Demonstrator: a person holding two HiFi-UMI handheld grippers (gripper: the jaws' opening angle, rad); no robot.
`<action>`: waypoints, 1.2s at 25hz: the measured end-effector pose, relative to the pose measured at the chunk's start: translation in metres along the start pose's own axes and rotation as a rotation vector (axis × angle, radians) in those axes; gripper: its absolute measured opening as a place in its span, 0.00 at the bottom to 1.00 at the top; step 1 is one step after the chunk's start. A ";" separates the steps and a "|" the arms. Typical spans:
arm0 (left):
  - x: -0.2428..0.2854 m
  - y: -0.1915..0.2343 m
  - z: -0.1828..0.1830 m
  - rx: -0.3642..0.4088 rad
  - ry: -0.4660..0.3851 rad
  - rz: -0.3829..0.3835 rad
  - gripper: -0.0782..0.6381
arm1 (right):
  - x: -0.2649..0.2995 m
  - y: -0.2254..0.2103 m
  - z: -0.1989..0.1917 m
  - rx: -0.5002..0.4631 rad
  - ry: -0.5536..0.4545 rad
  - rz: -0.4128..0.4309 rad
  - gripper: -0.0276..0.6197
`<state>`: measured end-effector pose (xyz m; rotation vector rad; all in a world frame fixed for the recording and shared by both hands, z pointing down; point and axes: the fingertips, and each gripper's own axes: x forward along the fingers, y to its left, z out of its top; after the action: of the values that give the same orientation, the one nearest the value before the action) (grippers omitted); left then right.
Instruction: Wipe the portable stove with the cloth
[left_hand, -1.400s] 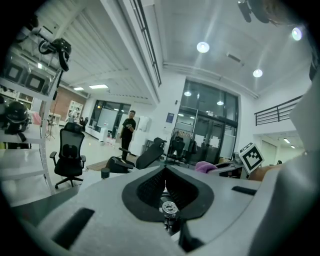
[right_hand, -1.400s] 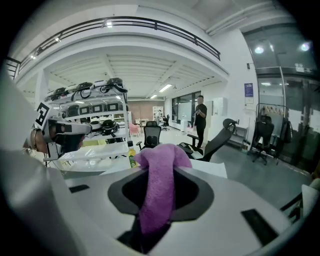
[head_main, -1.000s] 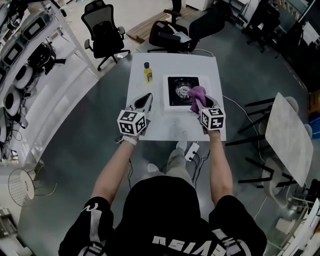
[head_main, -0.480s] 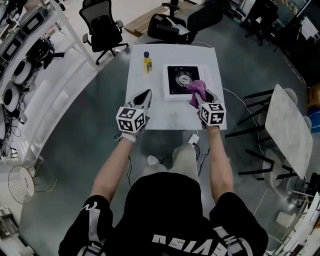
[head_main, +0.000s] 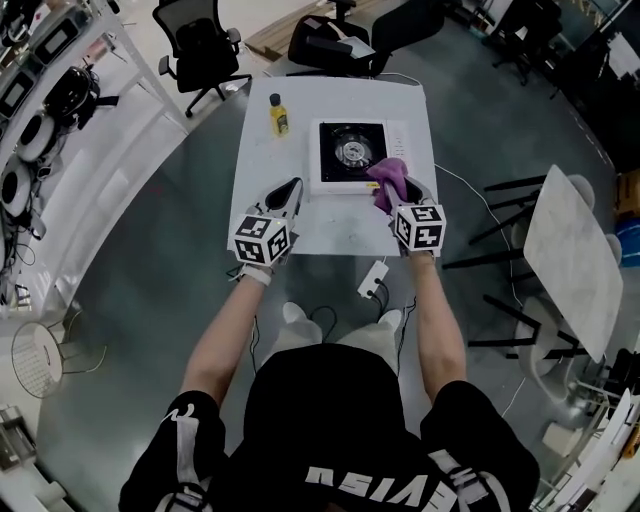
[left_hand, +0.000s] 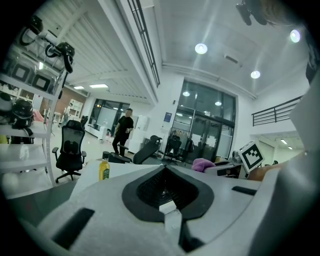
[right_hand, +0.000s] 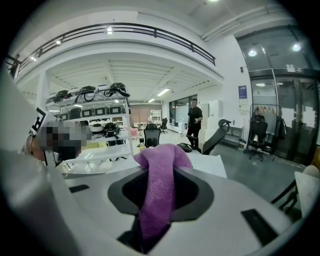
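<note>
The portable stove (head_main: 350, 152) sits on the far half of the white table (head_main: 340, 235). In the head view my right gripper (head_main: 400, 196) is shut on the purple cloth (head_main: 388, 178), which bunches over the stove's near right corner. In the right gripper view the cloth (right_hand: 160, 190) hangs out from between the jaws and hides the tips of my right gripper (right_hand: 161, 170). My left gripper (head_main: 294, 186) hovers over bare table left of the stove. Its jaws meet at the tips in the left gripper view, and my left gripper (left_hand: 164, 167) holds nothing.
A yellow bottle (head_main: 278, 115) stands at the table's far left, also seen as the bottle (left_hand: 104, 169). A power strip (head_main: 372, 278) lies on the floor by the person's feet. Office chairs (head_main: 195, 50) stand beyond the table, and a second table (head_main: 565, 260) at right.
Both grippers have drawn back toward the table's near edge. The cloth has slid from beside the burner to the stove's near right corner. The table and stove now look farther off.
</note>
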<state>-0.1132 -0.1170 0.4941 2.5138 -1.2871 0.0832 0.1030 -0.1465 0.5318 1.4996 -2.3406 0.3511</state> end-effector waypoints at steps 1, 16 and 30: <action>0.007 -0.007 -0.004 -0.002 0.001 -0.004 0.12 | 0.000 -0.009 -0.008 -0.002 0.014 -0.001 0.20; 0.098 -0.105 -0.079 -0.013 0.098 -0.048 0.12 | -0.008 -0.111 -0.169 0.055 0.223 -0.008 0.20; 0.121 -0.131 -0.105 -0.017 0.126 -0.025 0.12 | 0.009 -0.131 -0.227 0.069 0.327 0.055 0.33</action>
<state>0.0727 -0.1087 0.5844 2.4664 -1.2011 0.2207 0.2526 -0.1217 0.7456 1.2962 -2.1299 0.6452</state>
